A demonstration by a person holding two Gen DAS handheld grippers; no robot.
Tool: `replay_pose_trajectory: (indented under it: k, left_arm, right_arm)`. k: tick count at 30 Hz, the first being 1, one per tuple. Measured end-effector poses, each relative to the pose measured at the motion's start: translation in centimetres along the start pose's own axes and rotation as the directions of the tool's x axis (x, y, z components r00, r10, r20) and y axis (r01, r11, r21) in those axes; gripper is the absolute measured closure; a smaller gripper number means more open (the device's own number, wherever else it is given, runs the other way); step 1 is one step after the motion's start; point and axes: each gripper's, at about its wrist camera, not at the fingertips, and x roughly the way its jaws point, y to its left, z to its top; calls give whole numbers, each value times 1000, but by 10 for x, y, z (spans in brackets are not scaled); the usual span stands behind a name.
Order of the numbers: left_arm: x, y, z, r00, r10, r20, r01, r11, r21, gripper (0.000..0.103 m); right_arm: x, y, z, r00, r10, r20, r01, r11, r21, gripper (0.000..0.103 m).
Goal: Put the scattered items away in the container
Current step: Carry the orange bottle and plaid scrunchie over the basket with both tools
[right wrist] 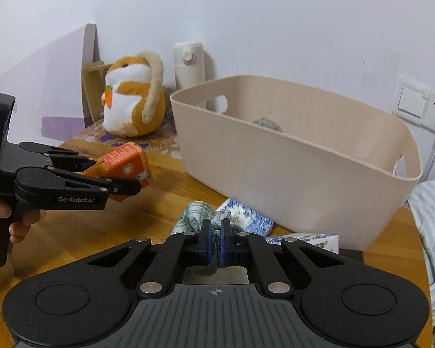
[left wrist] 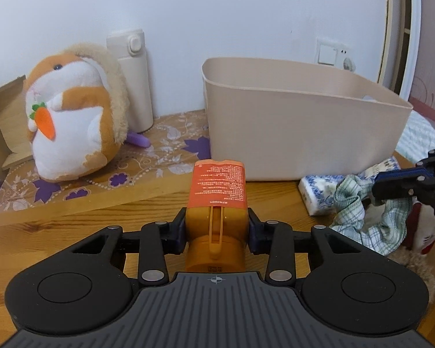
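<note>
Wooden tabletop [left wrist: 72,226] meets a pale wall in the left wrist view, with a floral cloth [left wrist: 165,150] spread over its far part. On that cloth sit a plush hamster [left wrist: 72,121] holding a carrot and, behind it, a cream flask [left wrist: 136,81], its base partly hidden by the plush. The left gripper [left wrist: 216,226] is clamped on an orange bottle [left wrist: 217,200], pads pressing its shoulders; the bottle's cap end is cut off behind the gripper body. Just beyond stands the beige container [left wrist: 298,127], whose inside cannot be seen from here. At the right edge, the right gripper [left wrist: 391,191] is only partly in frame, pinching a checked cloth [left wrist: 353,203] that lies against a blue-patterned tissue pack [left wrist: 319,194]. In the right wrist view, the right gripper [right wrist: 214,242] has its jaws squeezed onto the checked cloth [right wrist: 194,214], most of which is hidden beneath the fingers. The tissue pack [right wrist: 252,217] lies just beside the container [right wrist: 275,168]; a grey lump inside it is too small to identify. On the left, the left gripper [right wrist: 124,178] holds the orange bottle [right wrist: 127,162] clear of the table, a hand [right wrist: 17,223] gripping its handle.
</note>
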Motion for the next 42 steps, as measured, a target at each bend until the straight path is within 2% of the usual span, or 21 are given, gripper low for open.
replay_pose_trajectory:
  k: [13, 27, 36, 42]
  left_arm:
    - [-32, -6, 27, 996, -16, 83, 17, 1000, -15, 64]
    - [-46, -33, 80, 983, -28, 180, 28, 1000, 7, 64]
    - [-29, -52, 107, 982, -25, 188, 24, 1000, 8, 64]
    - [-3, -60, 119, 988, -21, 155, 21, 1000, 1, 64]
  right_arm:
    - [-45, 1, 26, 995, -12, 101, 15, 1000, -26, 99]
    - [-76, -33, 60, 975, -54, 217, 47, 998, 37, 99]
    - [-73, -59, 75, 966, -98, 239, 78, 993, 90, 99]
    - [-60, -83, 79, 963, -144, 228, 116, 985, 128, 99]
